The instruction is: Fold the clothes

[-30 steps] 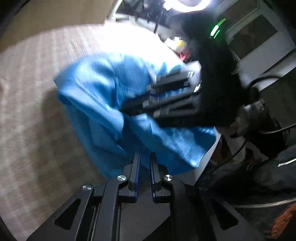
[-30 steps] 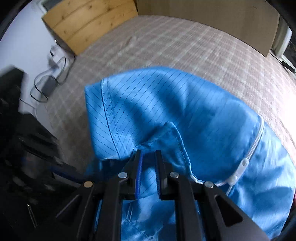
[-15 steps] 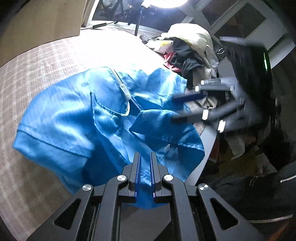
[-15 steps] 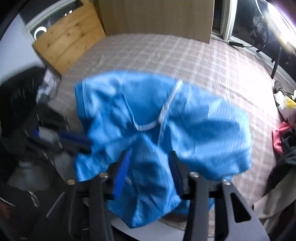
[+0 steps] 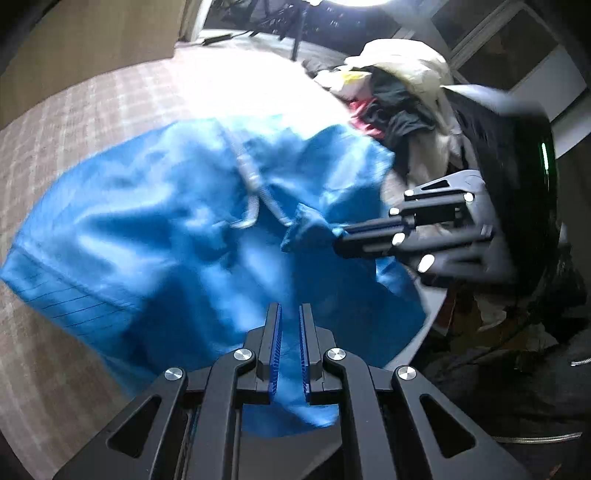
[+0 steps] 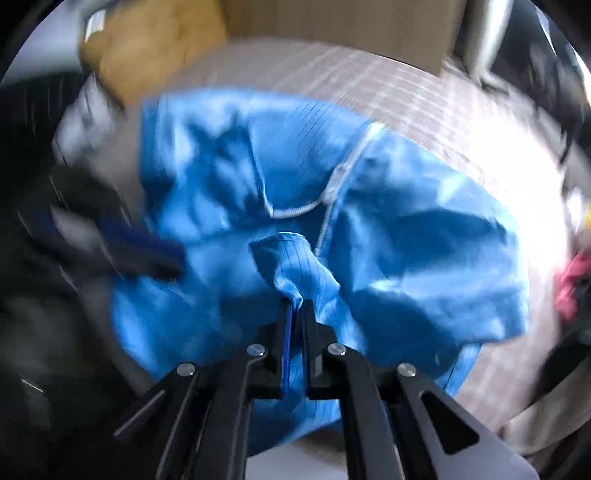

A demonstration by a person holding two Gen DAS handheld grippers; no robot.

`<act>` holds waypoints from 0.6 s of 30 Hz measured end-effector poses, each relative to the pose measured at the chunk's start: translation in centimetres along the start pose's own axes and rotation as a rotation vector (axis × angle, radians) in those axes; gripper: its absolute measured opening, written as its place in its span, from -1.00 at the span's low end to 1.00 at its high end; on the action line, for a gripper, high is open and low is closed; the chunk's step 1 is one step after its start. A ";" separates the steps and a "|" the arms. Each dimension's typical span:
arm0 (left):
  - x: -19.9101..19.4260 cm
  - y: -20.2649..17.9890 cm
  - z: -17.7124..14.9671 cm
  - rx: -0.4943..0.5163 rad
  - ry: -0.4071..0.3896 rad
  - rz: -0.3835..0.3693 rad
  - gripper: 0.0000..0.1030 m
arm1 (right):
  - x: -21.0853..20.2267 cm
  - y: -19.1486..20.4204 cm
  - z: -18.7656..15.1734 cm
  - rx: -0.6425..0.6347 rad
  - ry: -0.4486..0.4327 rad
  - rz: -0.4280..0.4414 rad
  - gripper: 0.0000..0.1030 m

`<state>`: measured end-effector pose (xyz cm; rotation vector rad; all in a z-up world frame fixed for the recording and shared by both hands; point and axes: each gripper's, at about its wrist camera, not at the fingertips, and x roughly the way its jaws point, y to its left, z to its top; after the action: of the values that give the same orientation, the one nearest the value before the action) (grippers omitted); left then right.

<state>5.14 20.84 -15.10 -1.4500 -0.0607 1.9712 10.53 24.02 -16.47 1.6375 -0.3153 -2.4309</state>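
A counter (image 5: 92, 122) covered in a pale checked cloth filled most of both views, with a flat cardboard panel (image 6: 332, 22) standing at its far edge. Across the near right part of the counter lay a crumpled blue garment (image 5: 155, 229), its near edge hanging over the counter's rim and its white zipper (image 6: 343, 173) running down the middle. At the far right sat a heap of other clothes (image 5: 399, 88), white, dark and red. The left claw (image 5: 290, 328) was nearly closed, with blue fabric of the garment's near edge caught between its ribbed blue pads. The right claw (image 6: 295, 321) was pinched tight on a raised fold of the garment near the zipper's lower end; in the left wrist view it (image 5: 343, 242) reached in from the right, gripping that same fold.
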 end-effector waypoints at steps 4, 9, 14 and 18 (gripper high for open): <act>1.7 -2.6 0.7 -0.001 0.008 0.013 -0.86 | -3.0 -4.8 -1.2 0.206 -0.072 0.176 -0.91; 3.8 -4.2 2.2 -0.039 -0.010 0.010 -0.86 | -2.9 -8.4 -3.2 0.283 -0.027 0.168 -0.82; 5.7 -5.9 4.2 -0.059 -0.043 0.016 -0.86 | -4.7 -8.9 -2.9 0.201 -0.039 0.157 -0.82; 5.4 -6.3 4.1 -0.103 -0.083 0.034 -0.86 | -5.7 -8.0 -1.5 0.036 -0.098 0.131 -0.85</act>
<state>3.85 30.04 -15.43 -1.4420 -0.1776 2.0825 13.69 33.15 -14.22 1.4647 -0.4690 -2.4245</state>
